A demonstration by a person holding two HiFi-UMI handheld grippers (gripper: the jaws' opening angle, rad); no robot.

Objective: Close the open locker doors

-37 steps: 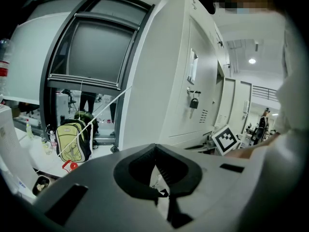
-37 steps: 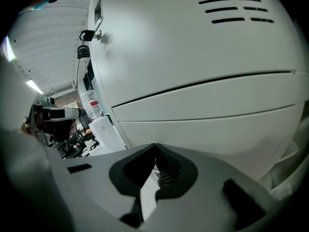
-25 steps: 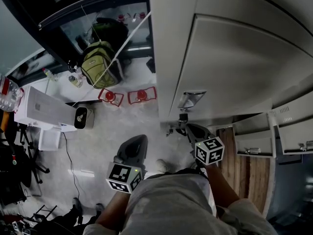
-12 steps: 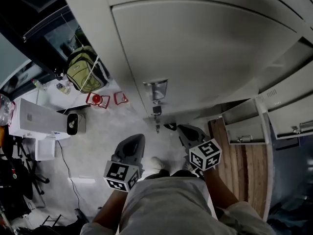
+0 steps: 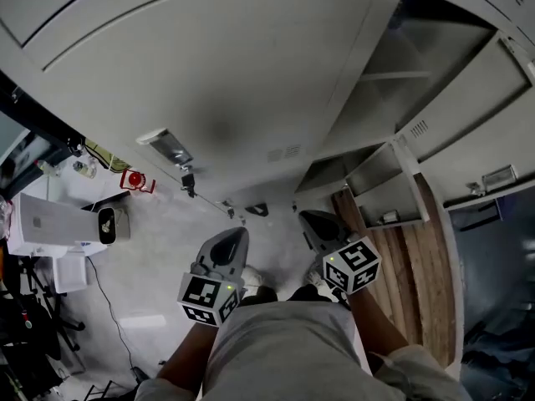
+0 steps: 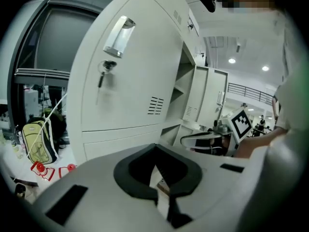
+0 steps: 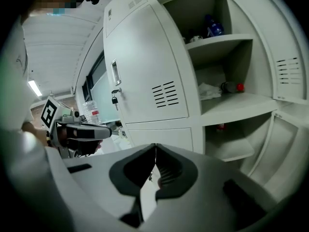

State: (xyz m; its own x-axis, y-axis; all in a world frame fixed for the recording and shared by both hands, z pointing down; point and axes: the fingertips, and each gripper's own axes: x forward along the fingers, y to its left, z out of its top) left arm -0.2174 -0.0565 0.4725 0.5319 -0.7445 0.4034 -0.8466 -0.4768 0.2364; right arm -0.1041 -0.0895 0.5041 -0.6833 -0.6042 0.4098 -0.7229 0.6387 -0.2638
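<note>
A tall grey locker door (image 5: 209, 73) stands closed, with a handle (image 5: 170, 146) and a hanging key (image 5: 189, 180). To its right an open locker (image 5: 418, 65) shows shelves, and its door (image 5: 472, 128) swings out; a lower small door (image 5: 380, 199) is open too. In the right gripper view the open locker (image 7: 227, 62) holds a blue bottle (image 7: 215, 27) and a red-capped bottle (image 7: 232, 87). My left gripper (image 5: 224, 253) and right gripper (image 5: 319, 226) hang low before the person's body, apart from the lockers. Both are shut and empty: left gripper (image 6: 155, 148), right gripper (image 7: 155, 147).
On the floor at the left lie a white box (image 5: 42, 224), a red item (image 5: 134, 179) and cables. A wooden panel (image 5: 430, 266) lies under the open doors at the right. The left gripper view shows a green backpack (image 6: 37, 141) at the far left.
The head view has swung right: the closed door with the key slid to the left and the open locker with its shelves came into view. Both grippers stayed low, the right one drawn back from the key.
</note>
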